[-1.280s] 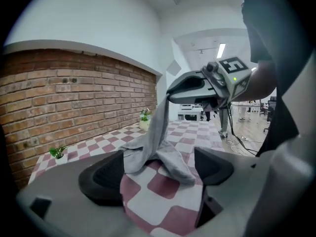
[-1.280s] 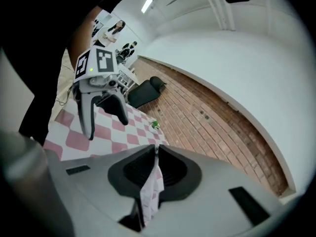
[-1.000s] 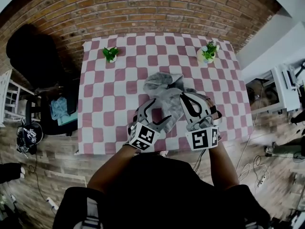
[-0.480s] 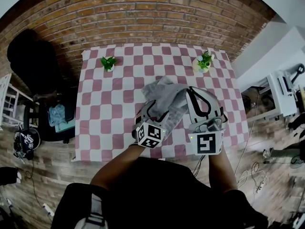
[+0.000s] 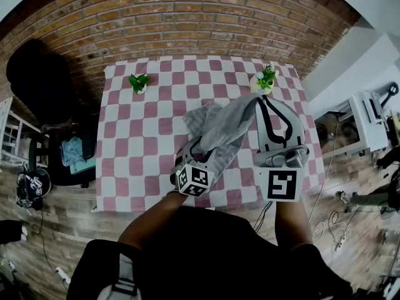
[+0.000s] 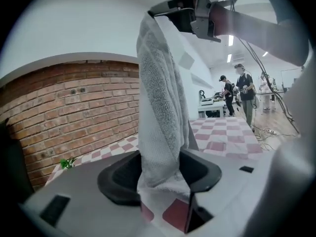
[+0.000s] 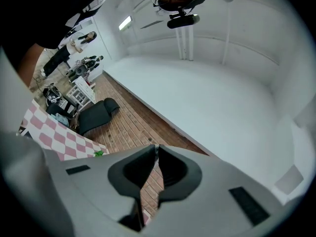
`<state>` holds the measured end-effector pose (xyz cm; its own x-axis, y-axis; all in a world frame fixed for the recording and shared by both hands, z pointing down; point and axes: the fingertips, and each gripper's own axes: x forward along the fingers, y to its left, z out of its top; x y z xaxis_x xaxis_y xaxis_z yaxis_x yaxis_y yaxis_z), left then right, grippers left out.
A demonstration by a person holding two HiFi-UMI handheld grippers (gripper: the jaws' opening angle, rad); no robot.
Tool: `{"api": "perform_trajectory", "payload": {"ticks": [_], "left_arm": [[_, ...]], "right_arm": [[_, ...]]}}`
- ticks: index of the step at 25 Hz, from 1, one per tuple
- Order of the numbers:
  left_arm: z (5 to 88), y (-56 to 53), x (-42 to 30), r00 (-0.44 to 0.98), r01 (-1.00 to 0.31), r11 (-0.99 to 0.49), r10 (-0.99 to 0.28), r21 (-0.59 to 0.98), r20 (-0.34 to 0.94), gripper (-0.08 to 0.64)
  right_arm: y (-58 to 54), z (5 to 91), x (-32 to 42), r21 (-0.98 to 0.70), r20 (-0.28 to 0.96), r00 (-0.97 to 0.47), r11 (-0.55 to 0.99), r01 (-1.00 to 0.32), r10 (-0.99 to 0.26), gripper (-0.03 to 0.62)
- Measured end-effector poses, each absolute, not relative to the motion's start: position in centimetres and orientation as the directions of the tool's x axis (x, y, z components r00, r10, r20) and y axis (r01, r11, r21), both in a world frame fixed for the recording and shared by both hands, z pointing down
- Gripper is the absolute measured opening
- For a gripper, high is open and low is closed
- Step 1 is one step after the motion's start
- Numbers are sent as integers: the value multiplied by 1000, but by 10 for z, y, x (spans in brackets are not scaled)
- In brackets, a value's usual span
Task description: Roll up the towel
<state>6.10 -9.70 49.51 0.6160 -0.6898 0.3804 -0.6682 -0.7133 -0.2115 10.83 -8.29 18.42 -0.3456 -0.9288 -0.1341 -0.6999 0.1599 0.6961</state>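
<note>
Head view: the right gripper (image 5: 258, 100) is raised above the table (image 5: 134, 142), clenched on the top end of the towel (image 5: 228, 124). The towel hangs as a crumpled strip over the near right part of the table, down to the left gripper (image 5: 200, 147) by the near edge.

Left gripper view: the left jaws have just been closing with the towel's lower end between them, and the pads meet the cloth on both sides. Whether the tail touches the table cannot be told.

Judged procedure: the towel is not flat, so rolling cannot begin yet.
1. Confirm that the left grip holds one corner, not a bunched fold.
2. Draw the grippers apart until the edge between them is taut.
3. Lower both together and lay the towel square to the near edge, clear of the plants (image 5: 139, 82) at the far corners.
4. Release only once the cloth rests fully on the table.

Risk: a grip at the very tip may slip under tension.
</note>
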Motion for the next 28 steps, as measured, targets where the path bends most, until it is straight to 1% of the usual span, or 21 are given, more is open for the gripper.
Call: {"api": "perform_trajectory", "payload": {"ticks": [3, 5, 6, 8, 11, 14, 16, 17, 19, 20, 23, 26, 28], "left_arm": [[493, -99, 62, 614, -665, -709, -697, -234, 371, 209], [495, -99, 61, 602, -663, -703, -705, -259, 375, 209], [496, -100, 60, 590, -663, -694, -715, -281, 376, 219], [494, -100, 58, 557, -658, -661, -750, -361, 358, 267], [481, -98, 62, 531, -604, -586, -801, -540, 275, 351], [467, -88, 78, 566, -521, -526, -802, -672, 190, 385], [455, -83, 87, 595, -508, -506, -791, -697, 140, 385], [447, -81, 88, 604, -523, -501, -788, -690, 115, 373], [432, -81, 85, 609, -572, -501, -790, -649, 73, 301], [426, -83, 81, 606, -597, -504, -793, -624, 60, 279], [410, -88, 67, 594, -653, -509, -804, -561, 38, 179], [397, -94, 52, 584, -696, -515, -812, -501, 23, 126], [390, -100, 40, 577, -729, -528, -816, -436, 24, 77]], "right_arm": [[-83, 174, 106, 704, -156, -348, 143, -695, -924, 26], [-84, 171, 107, 705, -165, -346, 135, -697, -923, 26], [-85, 169, 108, 702, -170, -345, 133, -700, -923, 26], [-86, 164, 108, 695, -182, -343, 127, -708, -922, 26], [-86, 156, 106, 679, -210, -345, 118, -725, -915, 26], [-88, 150, 104, 669, -228, -348, 114, -735, -909, 26], [-89, 148, 104, 663, -233, -344, 110, -741, -910, 26], [-90, 148, 105, 662, -233, -341, 109, -742, -911, 26], [-91, 151, 107, 664, -226, -335, 108, -740, -915, 26], [-91, 154, 109, 664, -220, -331, 108, -740, -918, 26], [-93, 163, 119, 660, -205, -313, 105, -744, -927, 26], [-97, 172, 132, 646, -196, -288, 97, -757, -937, 26], [-101, 179, 140, 635, -188, -271, 94, -767, -944, 26]]}}
